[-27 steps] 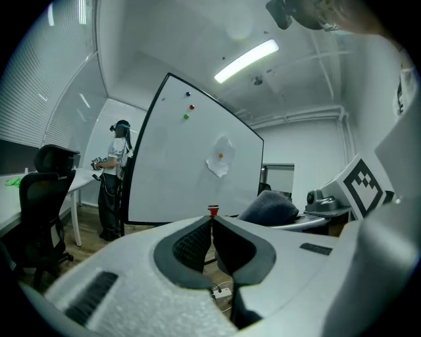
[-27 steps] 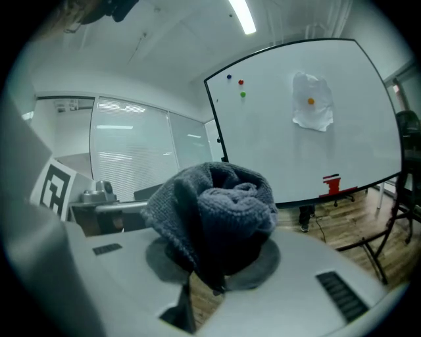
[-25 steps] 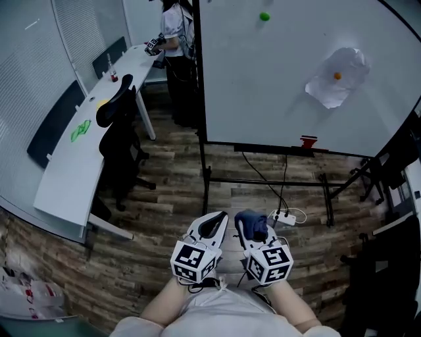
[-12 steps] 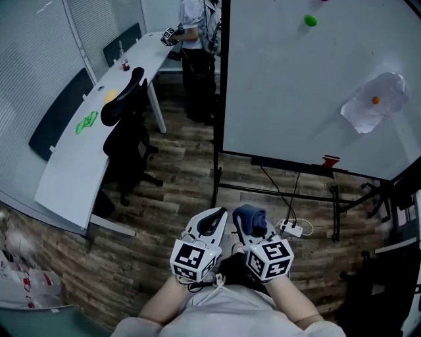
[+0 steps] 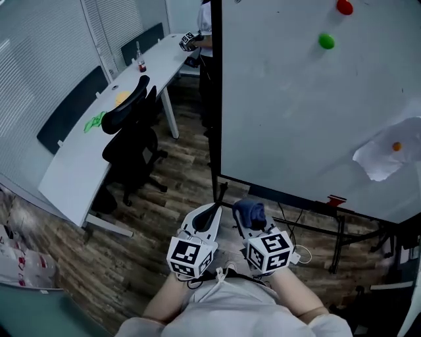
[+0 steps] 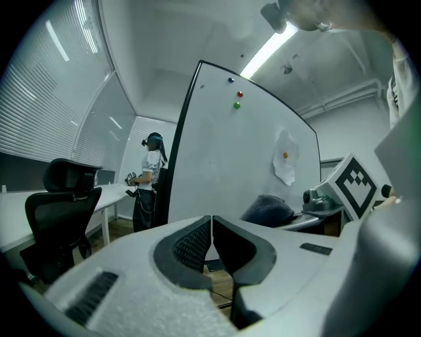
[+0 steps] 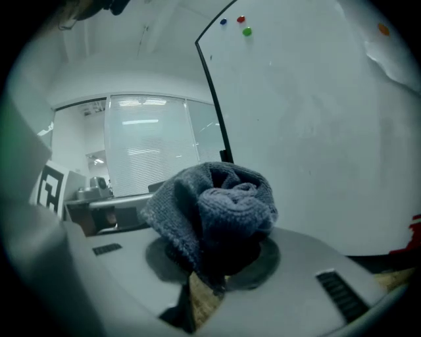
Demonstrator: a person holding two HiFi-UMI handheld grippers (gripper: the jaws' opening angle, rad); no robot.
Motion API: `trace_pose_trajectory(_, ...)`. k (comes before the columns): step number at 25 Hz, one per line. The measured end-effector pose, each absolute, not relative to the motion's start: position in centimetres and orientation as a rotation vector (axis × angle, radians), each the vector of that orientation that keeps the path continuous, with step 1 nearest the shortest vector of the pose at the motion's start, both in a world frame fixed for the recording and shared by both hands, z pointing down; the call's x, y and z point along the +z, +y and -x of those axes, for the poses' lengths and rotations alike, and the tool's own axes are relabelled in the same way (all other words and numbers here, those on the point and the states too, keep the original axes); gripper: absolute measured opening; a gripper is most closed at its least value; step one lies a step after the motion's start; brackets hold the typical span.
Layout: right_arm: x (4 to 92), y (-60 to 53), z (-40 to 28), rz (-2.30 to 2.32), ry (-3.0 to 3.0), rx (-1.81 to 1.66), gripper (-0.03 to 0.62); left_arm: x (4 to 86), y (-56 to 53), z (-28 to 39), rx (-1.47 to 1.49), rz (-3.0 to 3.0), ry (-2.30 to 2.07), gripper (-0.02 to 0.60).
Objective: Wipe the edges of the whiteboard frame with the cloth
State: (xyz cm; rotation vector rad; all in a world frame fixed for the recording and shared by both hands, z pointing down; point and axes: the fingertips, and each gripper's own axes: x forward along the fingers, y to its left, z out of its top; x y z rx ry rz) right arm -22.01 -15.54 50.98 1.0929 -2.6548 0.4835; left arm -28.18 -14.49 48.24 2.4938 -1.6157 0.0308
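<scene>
Now the whiteboard (image 5: 296, 112) fills more of the head view than a second ago. Its dark left frame edge (image 5: 216, 85) sits nearer centre, a red magnet (image 5: 344, 7) has come into view above the green magnet (image 5: 326, 41), and the pinned paper (image 5: 388, 155) has slid to the right border. Both tongs are low, close to the body, side by side, aimed at the board's lower left corner and well apart from it. Left tongs (image 6: 211, 220) closed, nothing between. Right tongs (image 7: 214, 257) clamped on the bunched blue-grey cloth (image 7: 217, 204). Left of the board: black office chair (image 5: 131, 141) at a long white table (image 5: 79, 164), with another person (image 5: 200, 26) at its far end.
</scene>
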Motion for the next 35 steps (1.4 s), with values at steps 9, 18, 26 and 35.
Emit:
trace_pose_trajectory(9, 53.1, -21.5, 23.8, -1.012, -2.633, 0.533, 0.075, 51.5, -18.8, 30.5, 0.151, -2.419, -1.685, 0.023)
trace_pose_trajectory(18, 57.6, -25.3, 30.3, -0.951, -2.54, 0.635, 0.075, 52.9, -23.0, 36.8, 0.155, -2.374, -1.679, 0.023)
trace_pose_trajectory(26, 61.9, -28.4, 33.5, -0.977, -2.425, 0.665, 0.075, 55.8, -24.6, 40.2, 0.2, -2.32, -1.628, 0.023)
trace_pose_trajectory(35, 66.3, -31.6, 32.7, -1.037, -2.291, 0.604, 0.075, 57.2, -25.6, 40.0, 0.256, -2.342, -1.567, 0.023)
